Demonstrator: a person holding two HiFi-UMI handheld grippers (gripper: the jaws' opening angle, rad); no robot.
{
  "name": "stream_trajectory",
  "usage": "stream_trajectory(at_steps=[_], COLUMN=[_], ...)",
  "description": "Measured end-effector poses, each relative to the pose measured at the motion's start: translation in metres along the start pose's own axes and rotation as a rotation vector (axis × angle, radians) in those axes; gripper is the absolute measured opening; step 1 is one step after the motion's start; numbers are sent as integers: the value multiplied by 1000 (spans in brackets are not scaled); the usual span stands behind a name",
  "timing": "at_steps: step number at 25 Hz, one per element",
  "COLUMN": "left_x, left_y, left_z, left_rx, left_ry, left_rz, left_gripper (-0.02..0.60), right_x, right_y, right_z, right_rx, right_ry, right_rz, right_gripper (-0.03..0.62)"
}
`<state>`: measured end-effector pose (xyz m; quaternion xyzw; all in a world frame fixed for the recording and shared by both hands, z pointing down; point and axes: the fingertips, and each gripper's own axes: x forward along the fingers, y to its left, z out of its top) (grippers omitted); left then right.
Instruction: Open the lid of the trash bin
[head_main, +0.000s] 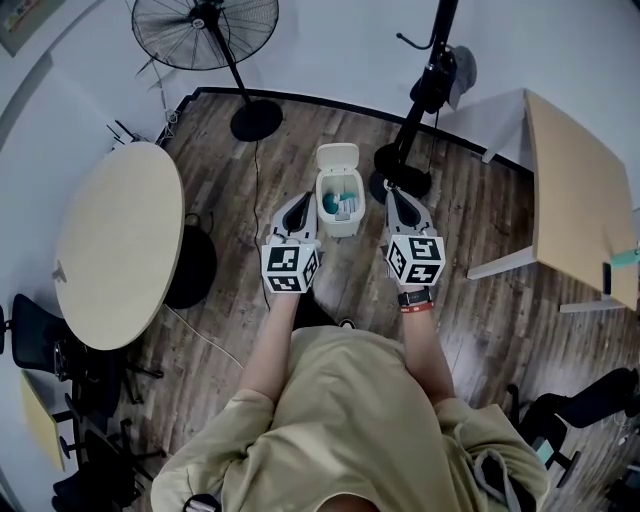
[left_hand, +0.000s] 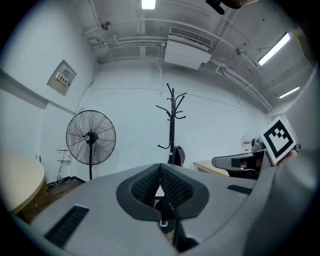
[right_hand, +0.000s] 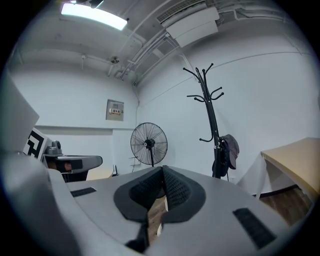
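Flanking the trash bin (head_main: 339, 208) on the wood floor (head_main: 300, 130): left gripper (head_main: 298, 207) and right gripper (head_main: 401, 201) sit just beside it, one per side. Both have jaws pressed together with nothing between. The lid (head_main: 337, 156) stands tipped back and the contents are exposed, so no grip looks needed. I judge the task done.
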<state>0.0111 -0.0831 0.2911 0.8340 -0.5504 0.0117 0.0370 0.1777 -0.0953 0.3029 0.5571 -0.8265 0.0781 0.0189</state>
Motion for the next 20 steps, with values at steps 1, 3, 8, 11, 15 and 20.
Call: stream_trajectory(at_steps=[1, 3, 8, 11, 15, 20], left_x=[1, 4, 14, 23, 42, 81], left_y=[-1, -3, -4, -1, 11, 38], left_z=[0, -2, -2, -3, -10, -27], left_rx=[-6, -8, 2, -1, -11, -8], left_ry=[1, 5, 8, 11, 35, 75], left_rz=[-2, -5, -10, -18, -37, -53], left_gripper=[25, 25, 25, 25, 25, 25], right_x=[0, 1, 9, 16, 34, 79], right_y=[0, 1, -1, -5, -8, -15], right_z=[0, -3, -3, -5, -10, -16], right_rx=[5, 17, 29, 32, 44, 56], right_ry=[0, 0, 7, 17, 34, 48], right_rz=[1, 4, 7, 3, -8, -13], right_gripper=[11, 11, 11, 11, 11, 12])
